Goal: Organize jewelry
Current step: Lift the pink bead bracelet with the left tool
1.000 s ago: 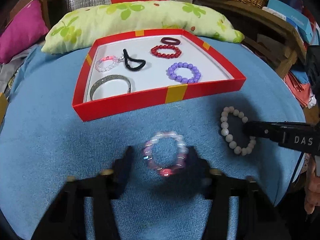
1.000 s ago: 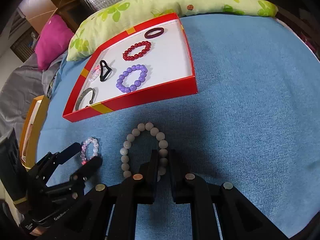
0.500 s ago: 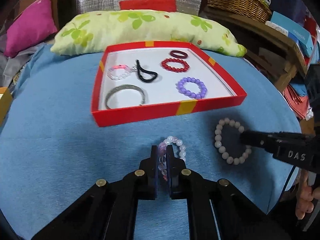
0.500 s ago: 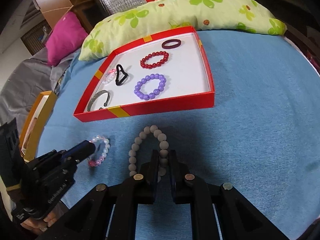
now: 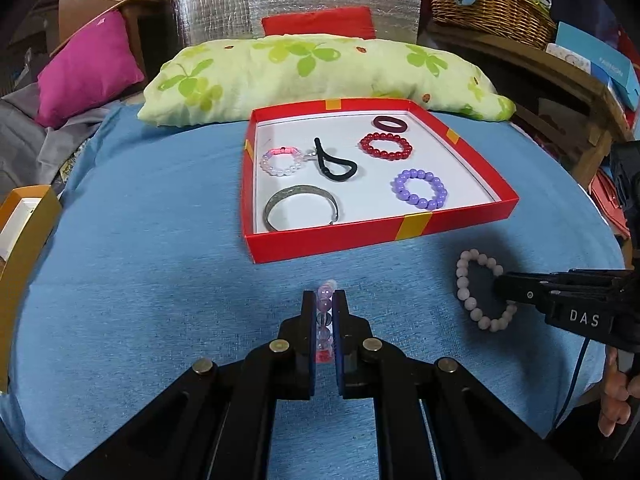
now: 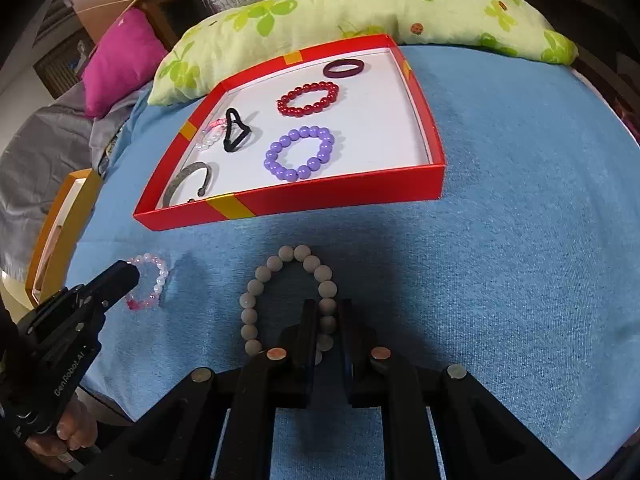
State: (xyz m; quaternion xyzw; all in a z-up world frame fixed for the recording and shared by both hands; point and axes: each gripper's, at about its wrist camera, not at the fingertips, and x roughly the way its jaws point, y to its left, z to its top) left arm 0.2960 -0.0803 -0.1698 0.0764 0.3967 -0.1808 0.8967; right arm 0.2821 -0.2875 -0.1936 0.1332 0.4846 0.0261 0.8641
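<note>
- Left gripper is pinching the pink bracelet edge-on between its fingers, which are sitting narrow with only the beads between them.
- In the right wrist view that same pink bracelet is showing as a ring lying against the blue cloth, with the left gripper closing on its left side.
- Right gripper is clamping the right side of the grey bracelet; fingers are drawn narrow around the beads.
- From the left wrist view the grey bracelet is lying to the right of the pink one, well apart, with the right gripper reaching in from the right edge.
- Both bracelets are sitting on the cloth near the front wall of the red tray, outside it.
- Inside the tray: a purple bracelet at near right, a red bracelet beyond it, a dark band at the far right corner.
- Also inside: a black hair tie in the middle, a pale pink bracelet just left of it, a metal bangle at near left.
- A green-leaf pillow is lying just behind the tray; a magenta cushion is sitting at far left.
</note>
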